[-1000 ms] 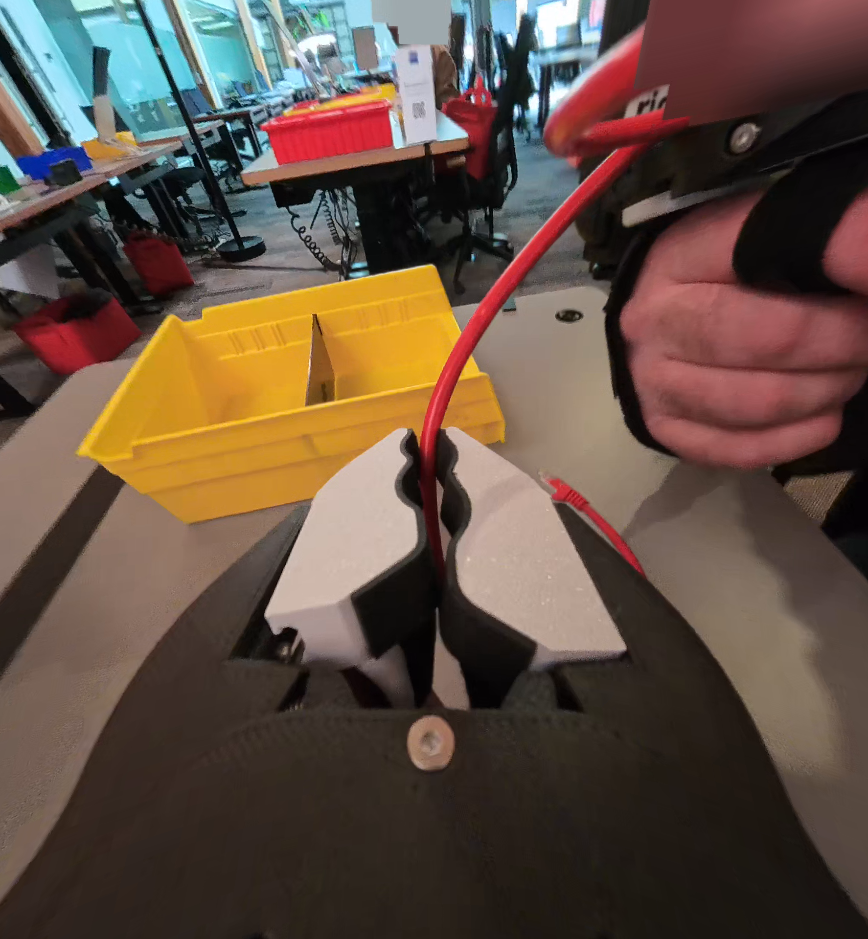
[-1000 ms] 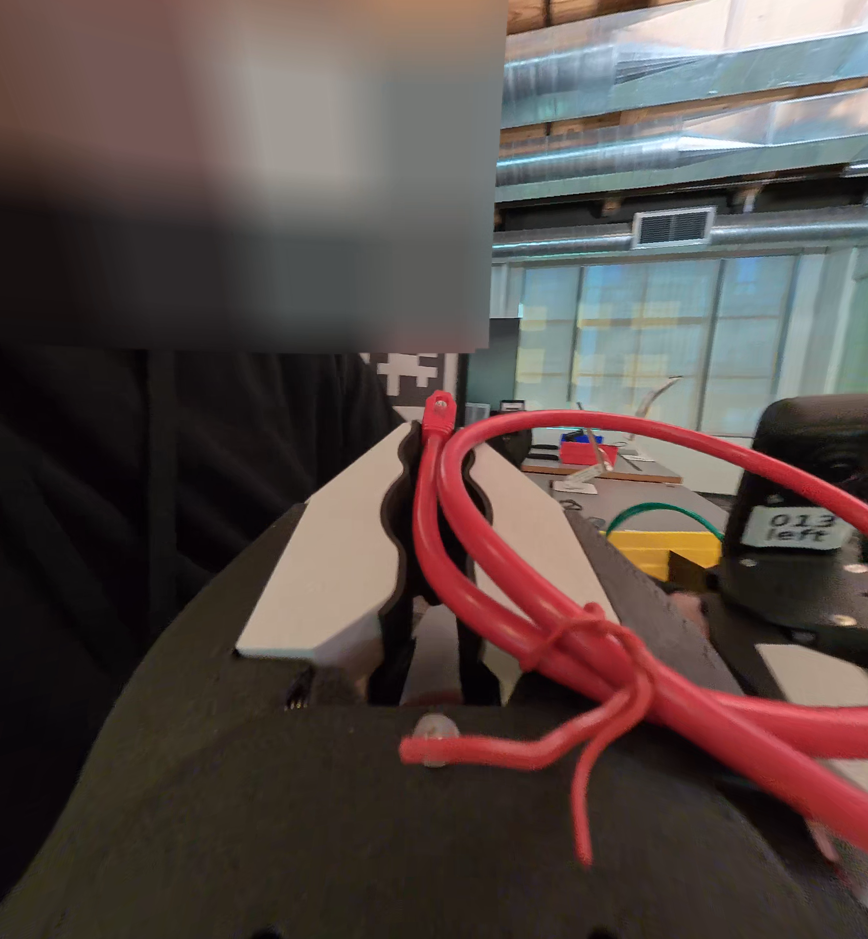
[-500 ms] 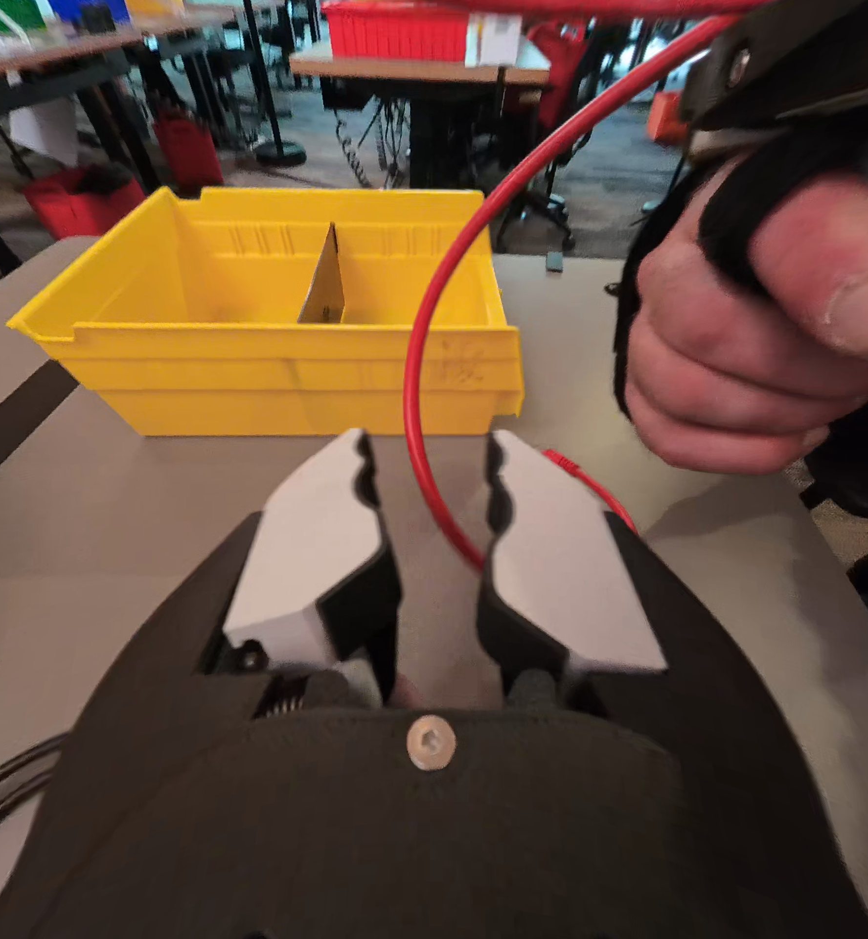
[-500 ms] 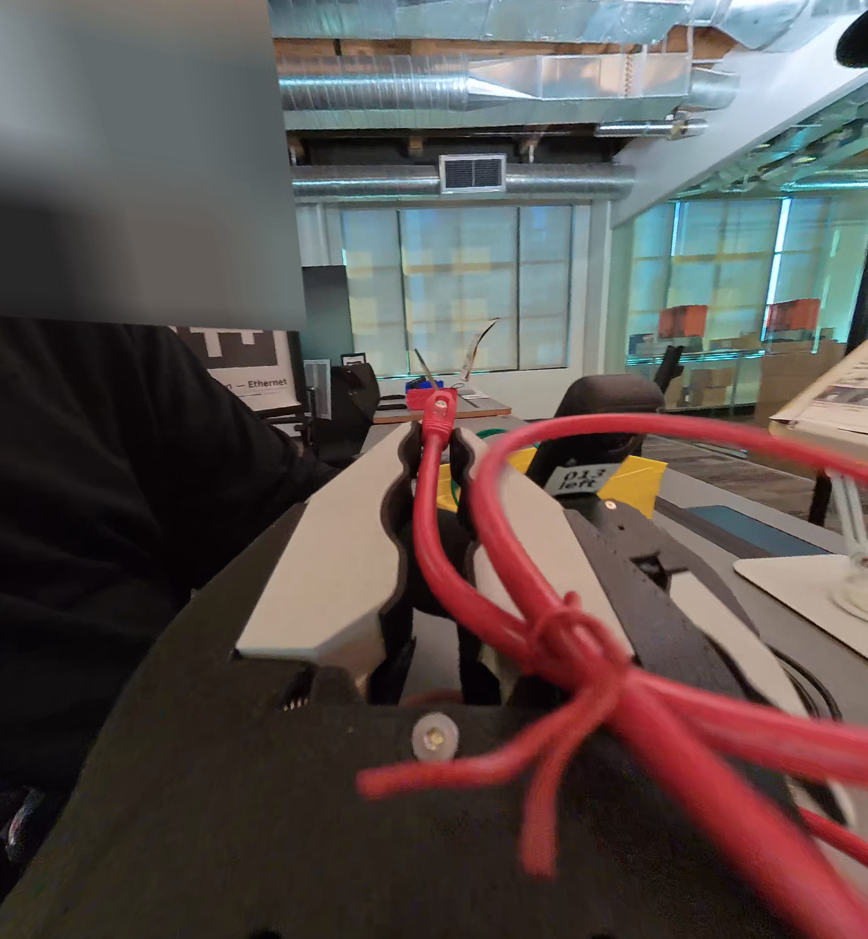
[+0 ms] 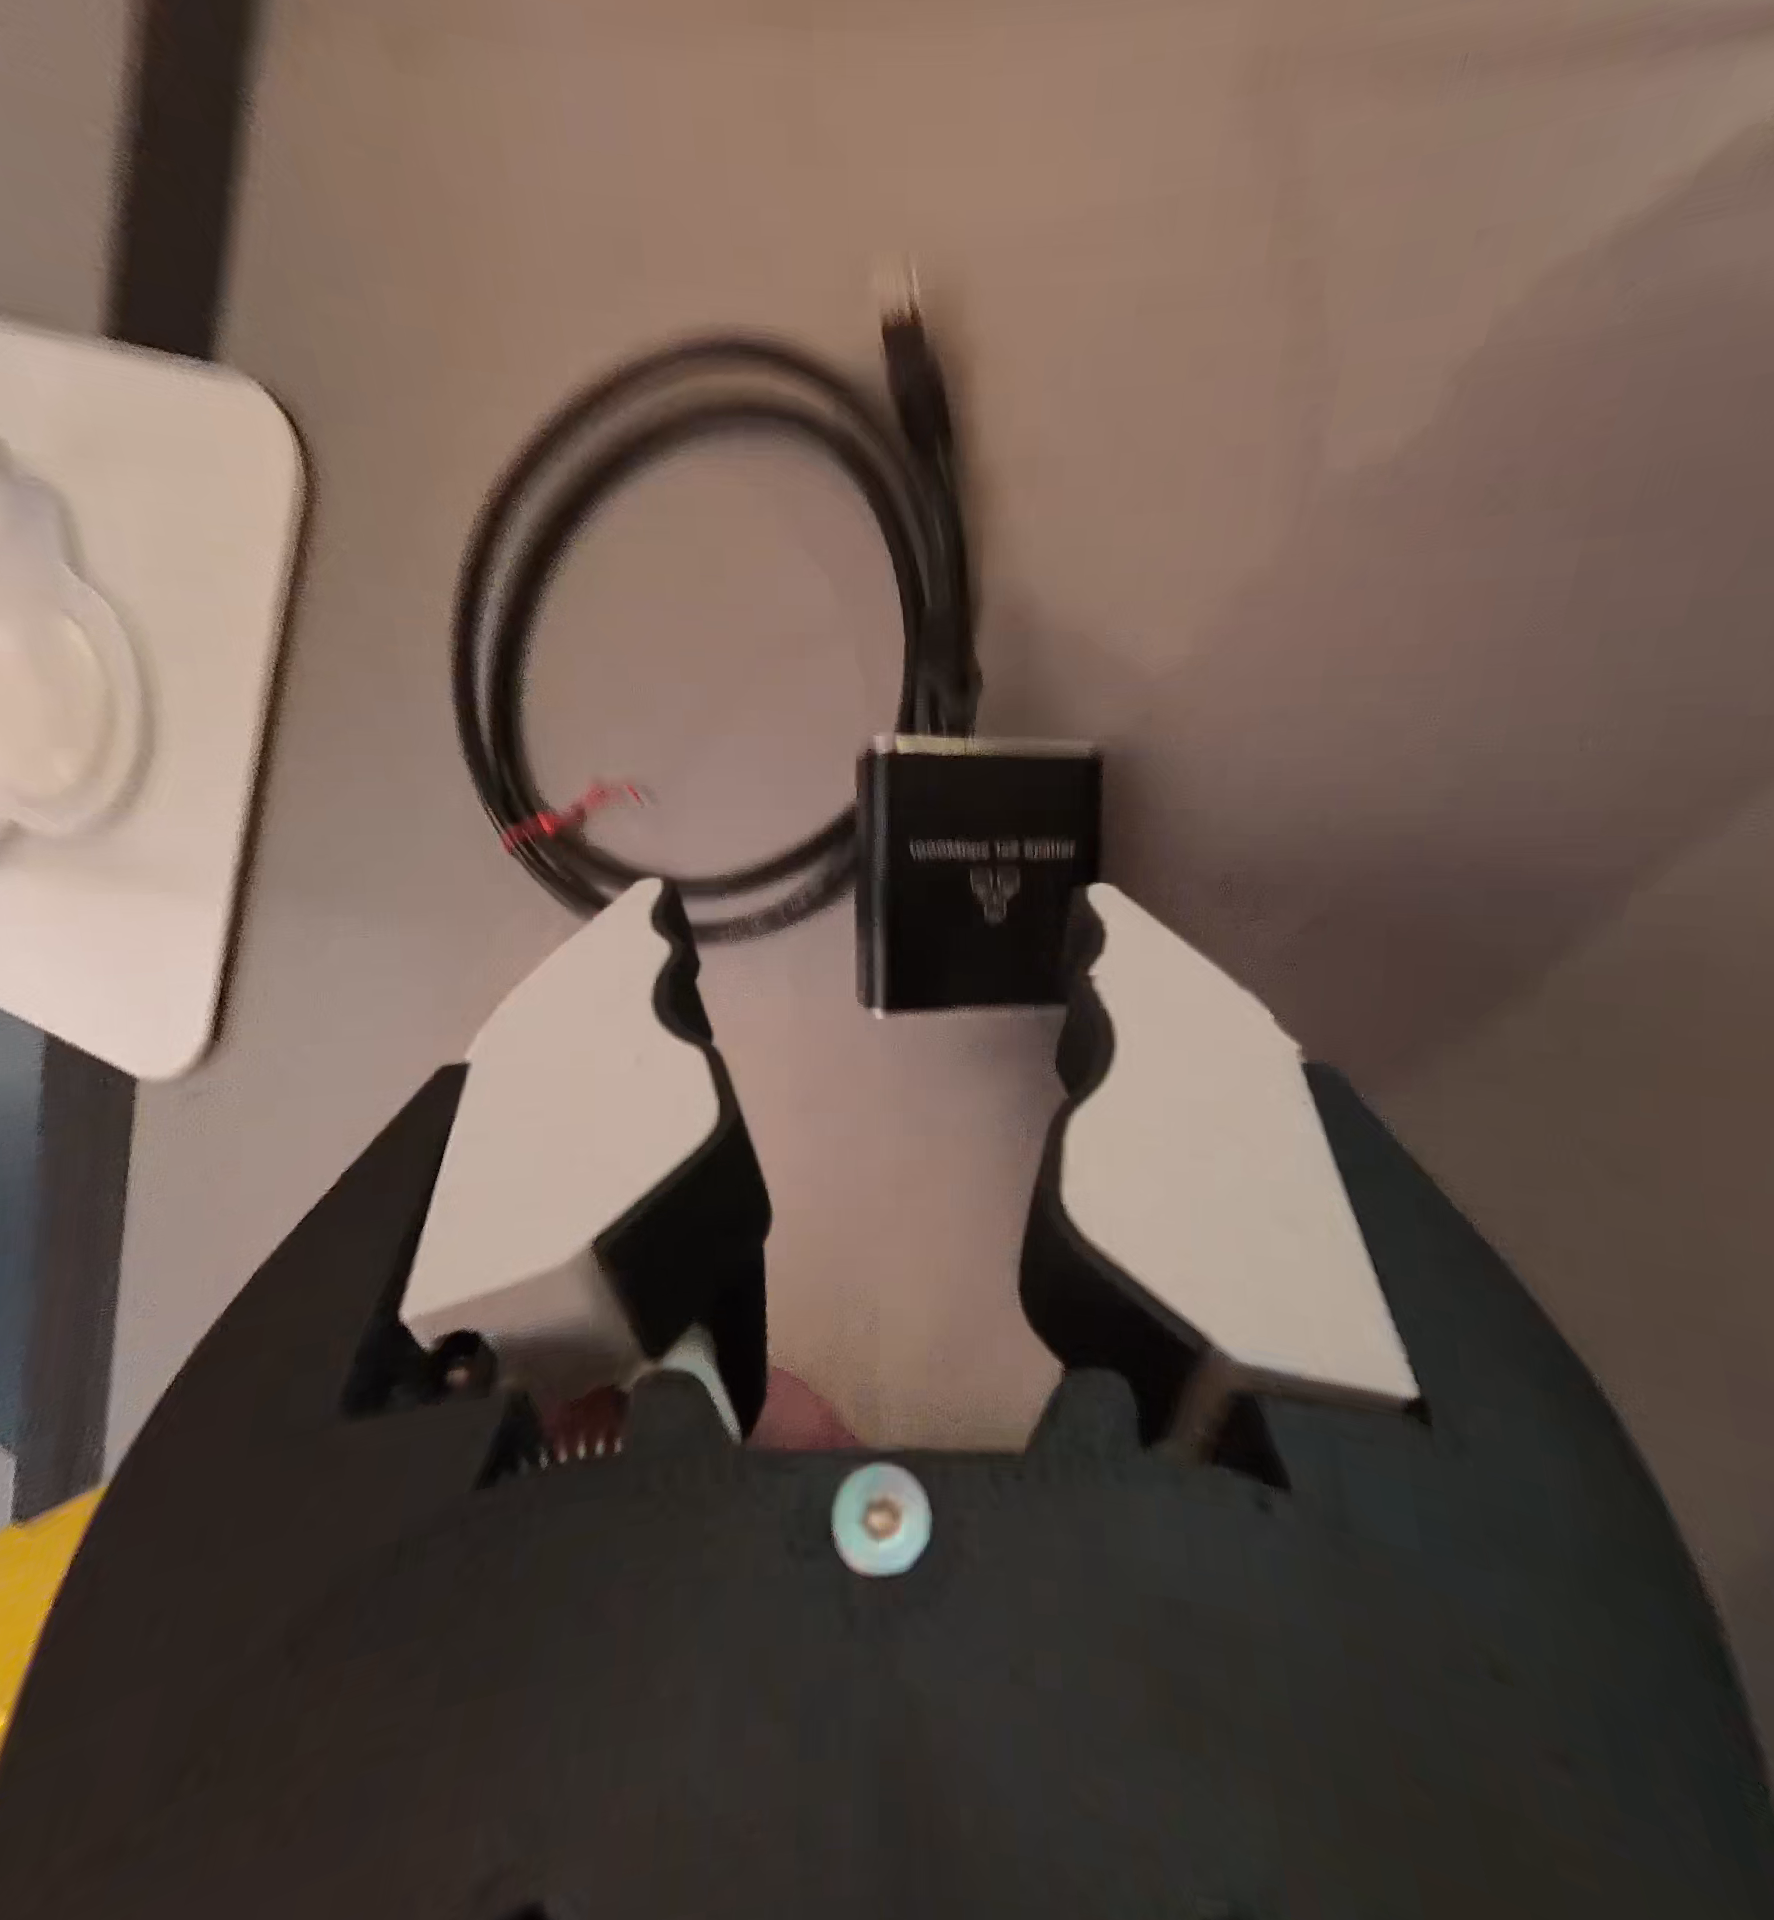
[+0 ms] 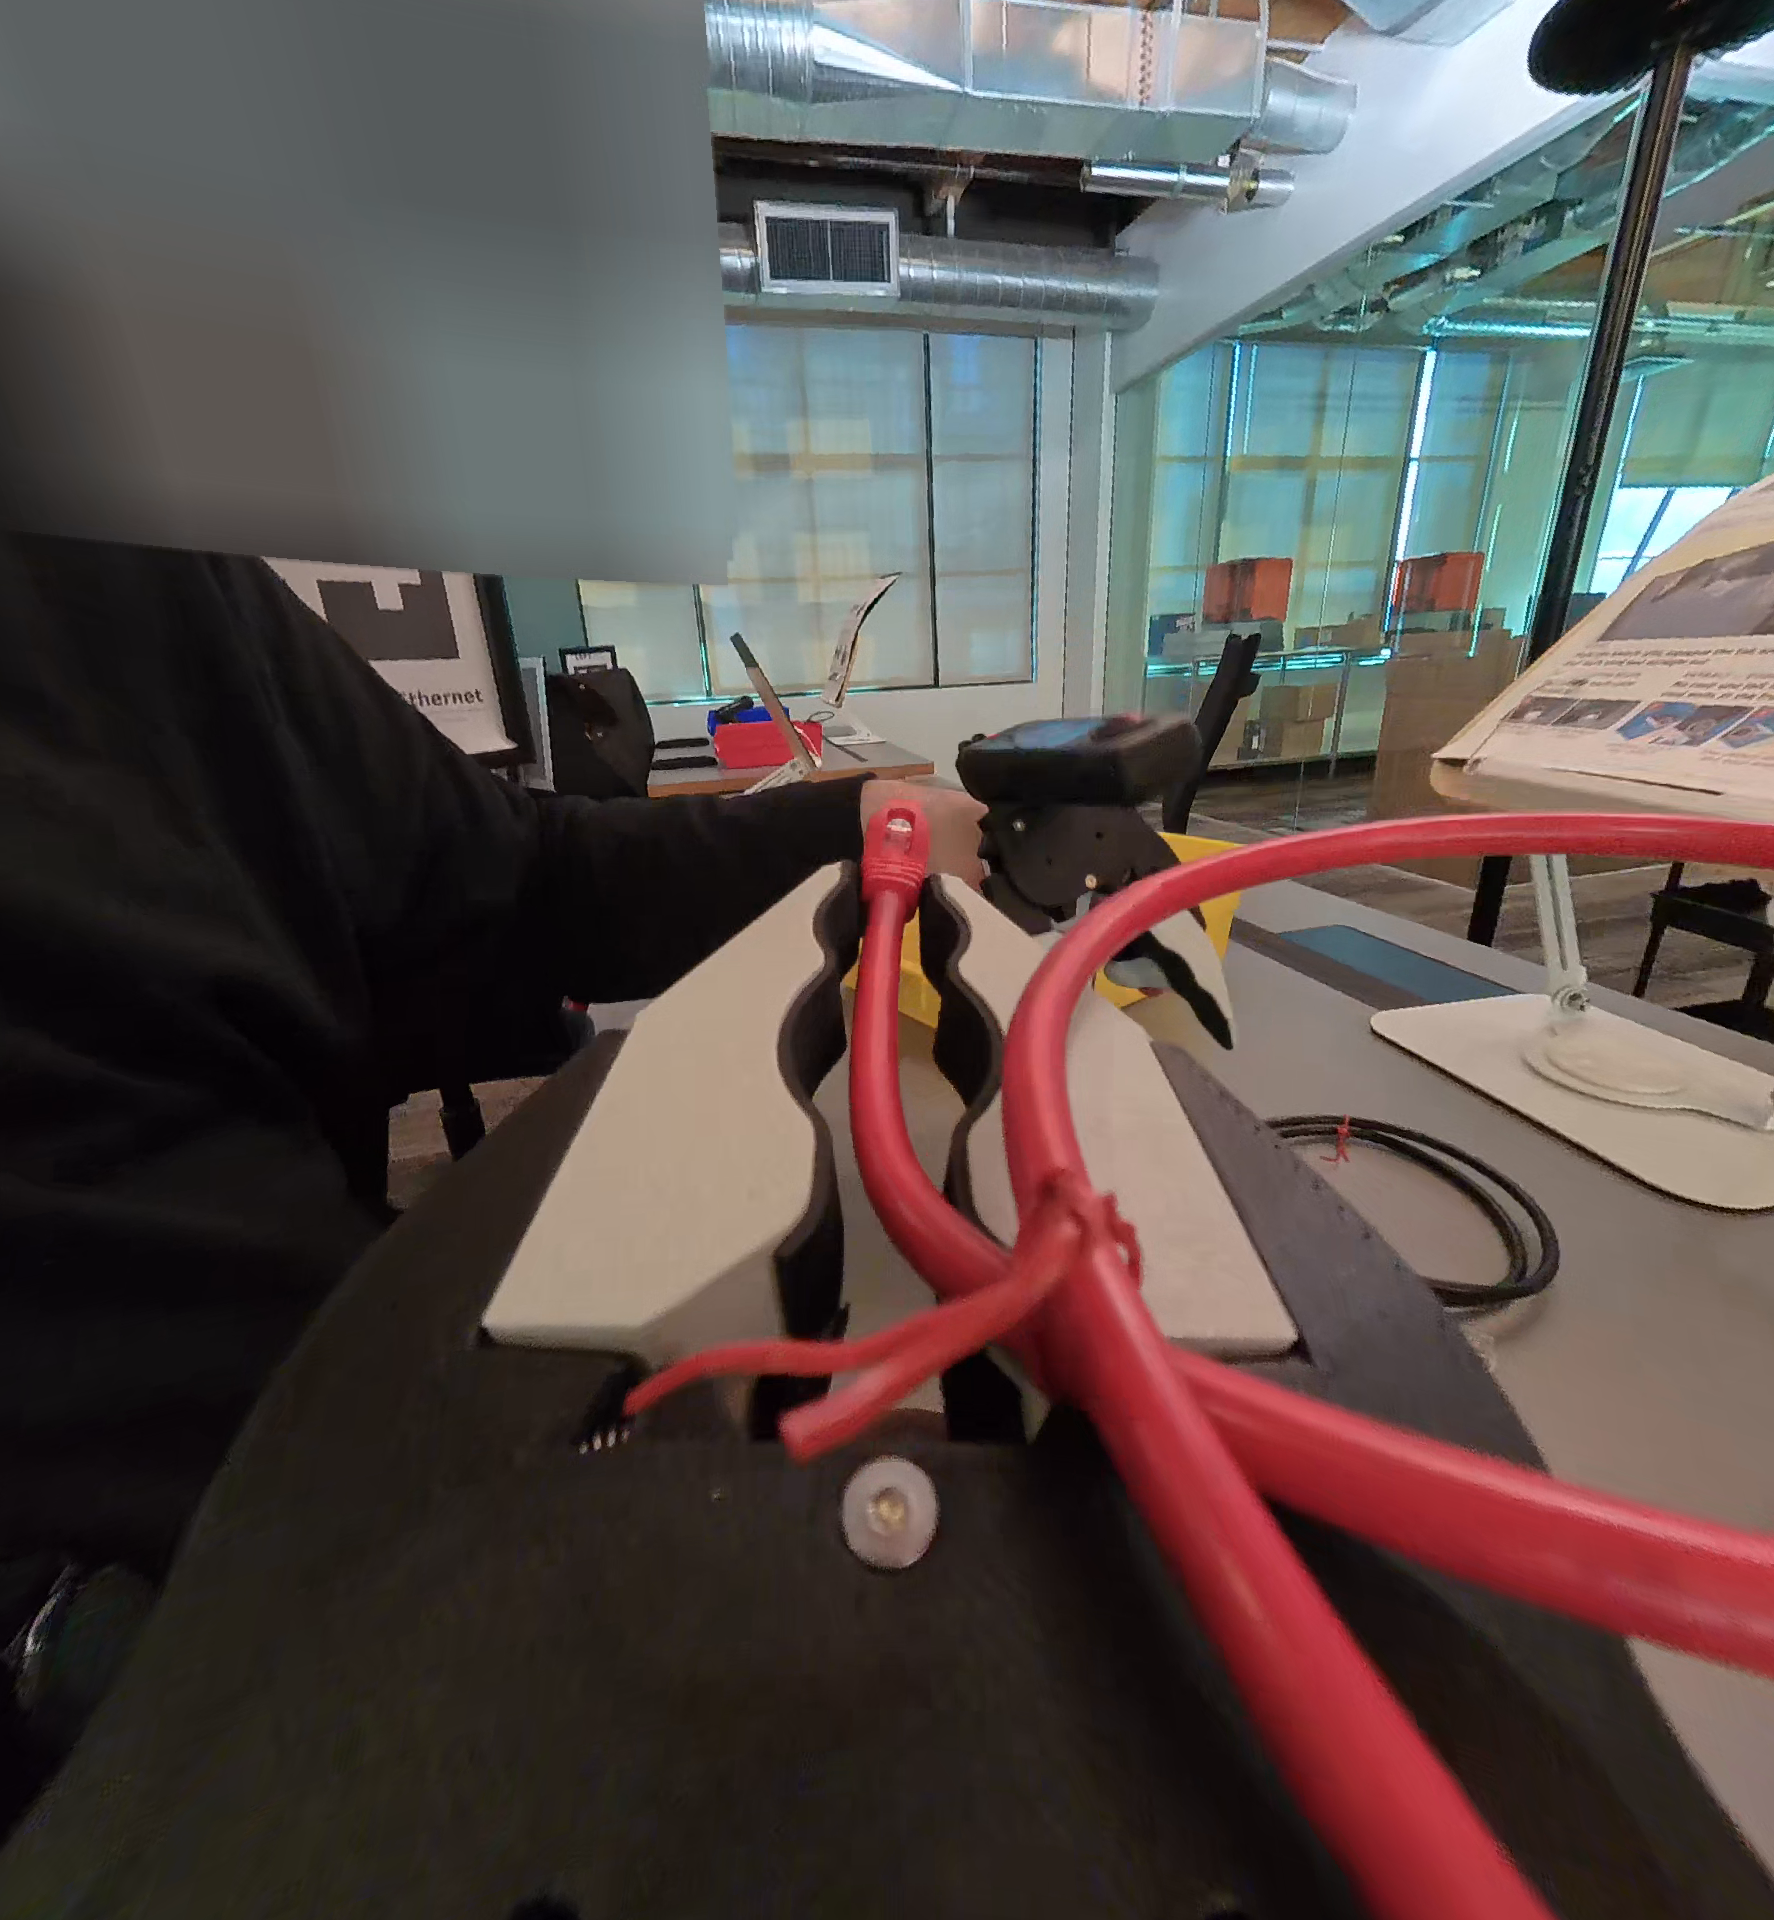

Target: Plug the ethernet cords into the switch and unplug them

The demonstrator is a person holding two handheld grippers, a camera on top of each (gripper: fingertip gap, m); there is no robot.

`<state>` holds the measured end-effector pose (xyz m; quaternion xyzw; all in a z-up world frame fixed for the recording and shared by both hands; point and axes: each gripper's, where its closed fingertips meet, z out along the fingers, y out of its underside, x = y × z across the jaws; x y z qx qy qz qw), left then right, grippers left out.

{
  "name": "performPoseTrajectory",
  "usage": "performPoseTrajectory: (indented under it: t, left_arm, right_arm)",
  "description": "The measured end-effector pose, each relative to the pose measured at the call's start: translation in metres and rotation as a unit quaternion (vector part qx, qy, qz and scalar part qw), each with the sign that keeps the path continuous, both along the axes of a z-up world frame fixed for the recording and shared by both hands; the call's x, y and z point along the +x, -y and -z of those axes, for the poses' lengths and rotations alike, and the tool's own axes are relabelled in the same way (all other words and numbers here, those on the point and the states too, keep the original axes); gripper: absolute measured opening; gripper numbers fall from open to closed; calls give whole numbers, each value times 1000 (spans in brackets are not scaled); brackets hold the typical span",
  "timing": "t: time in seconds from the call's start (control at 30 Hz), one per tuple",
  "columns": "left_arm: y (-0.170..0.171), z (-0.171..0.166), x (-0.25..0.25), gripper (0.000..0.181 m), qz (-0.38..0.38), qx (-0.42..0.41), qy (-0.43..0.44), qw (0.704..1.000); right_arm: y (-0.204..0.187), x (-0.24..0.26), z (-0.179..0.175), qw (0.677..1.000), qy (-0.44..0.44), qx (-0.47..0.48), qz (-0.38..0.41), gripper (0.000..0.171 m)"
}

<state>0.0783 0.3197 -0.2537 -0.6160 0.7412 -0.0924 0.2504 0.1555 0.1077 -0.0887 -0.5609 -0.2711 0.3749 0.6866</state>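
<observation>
Grey table [image 6: 1641,1382], tall windows [image 6: 862,509] beyond, bare ceiling ducts [image 6: 966,270] (daylit workshop).

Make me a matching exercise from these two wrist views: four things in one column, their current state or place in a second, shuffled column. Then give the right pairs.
Things
1. left claw
2. right claw
3. small black box-shaped switch
4. coiled black cable bound with a red tie

States or places
A. lies in a loop on the grey table, beyond the left finger
B. shut on the thick red ethernet cord, plug sticking out past the tips
C. open, holding nothing
D. flat on the table, close beside the right finger of the open claw

Pairs: 1-C, 2-B, 3-D, 4-A
</observation>
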Motion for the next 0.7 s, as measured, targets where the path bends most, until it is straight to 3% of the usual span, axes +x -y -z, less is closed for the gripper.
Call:
performPoseTrajectory:
  t: [0.1,0.27,0.53,0.7]
  left_arm:
    - [-3,33,-20,65,-9,13,-92,996]
    - [8,42,-16,53,-6,7,-90,996]
    - [17,46,-11,54,2,18,-69,997]
    - [23,49,-9,55,-44,9,-69,997]
  right_arm:
    - [3,-6,6,1000,9,-8,2,10]
    - [6,-13,10,1000,21,-9,4,10]
    - [5,-11,17,999,37,-8,15,10]
    - [5,-7,19,999,37,-8,17,10]
